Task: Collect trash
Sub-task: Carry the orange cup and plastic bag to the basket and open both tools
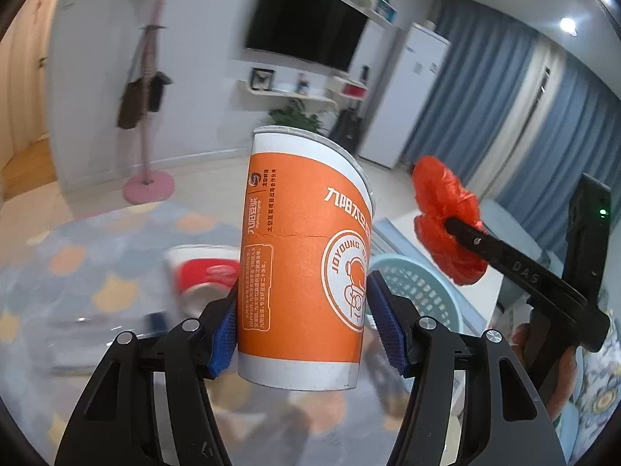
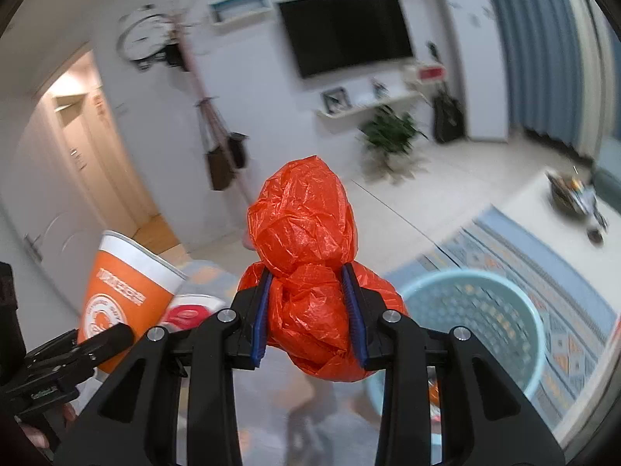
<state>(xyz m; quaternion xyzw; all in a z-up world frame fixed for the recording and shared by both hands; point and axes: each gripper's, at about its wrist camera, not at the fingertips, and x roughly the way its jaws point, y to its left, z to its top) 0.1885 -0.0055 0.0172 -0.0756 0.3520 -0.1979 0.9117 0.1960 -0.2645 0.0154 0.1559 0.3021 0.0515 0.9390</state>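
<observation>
My left gripper is shut on a tall orange and white paper cup, held upright with the blue pads pressing its lower sides. In the right wrist view that cup shows at the lower left. My right gripper is shut on a crumpled red plastic bag that bulges above and below the fingers. From the left wrist view, the same bag hangs at the right on the other gripper's black finger. A light blue mesh basket stands low to the right; its rim shows behind the cup.
A red and white cup lies on its side on the glass tabletop, left of the orange cup. A patterned rug, a pink coat stand, a potted plant and a white low table fill the room beyond.
</observation>
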